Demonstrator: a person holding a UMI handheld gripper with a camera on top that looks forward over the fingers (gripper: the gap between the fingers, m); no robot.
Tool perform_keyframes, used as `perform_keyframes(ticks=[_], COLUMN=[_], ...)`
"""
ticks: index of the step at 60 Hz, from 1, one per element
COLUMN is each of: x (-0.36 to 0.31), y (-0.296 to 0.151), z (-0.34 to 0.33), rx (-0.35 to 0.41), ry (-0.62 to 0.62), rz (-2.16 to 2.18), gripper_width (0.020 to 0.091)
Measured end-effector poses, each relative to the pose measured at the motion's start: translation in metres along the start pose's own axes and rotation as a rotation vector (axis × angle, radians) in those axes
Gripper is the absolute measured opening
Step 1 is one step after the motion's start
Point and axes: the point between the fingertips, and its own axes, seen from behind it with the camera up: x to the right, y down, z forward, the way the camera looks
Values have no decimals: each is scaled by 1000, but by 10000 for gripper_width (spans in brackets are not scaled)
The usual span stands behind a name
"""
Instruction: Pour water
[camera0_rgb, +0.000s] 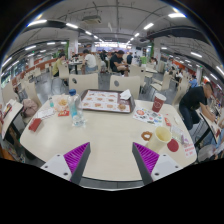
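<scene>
Between our spread fingers (112, 160) lies only bare table (105, 135) (nothing gripped). Far ahead to one side, well apart, stands the water bottle (76, 112); reaching past cluttered cups (157, 104), we risk knocking them over.

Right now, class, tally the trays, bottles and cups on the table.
Tray: 1
Bottle: 1
Cups: 3
Total: 5
The gripper is open and holds nothing; everything lies beyond its fingers.
</scene>
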Motion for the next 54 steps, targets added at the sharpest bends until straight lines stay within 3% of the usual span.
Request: perform_keyframes(ticks=[12,23,33,45,54], x=[-27,-95,-156,-183,-184], y=[5,7,-35,-95,-107], z=[8,29,79,171,234], rx=[-19,-22,81,190,202], ry=[12,-38,-78,-46,-4], rz=[-13,-5,14,32,63], gripper_width=[853,855,858,853,831])
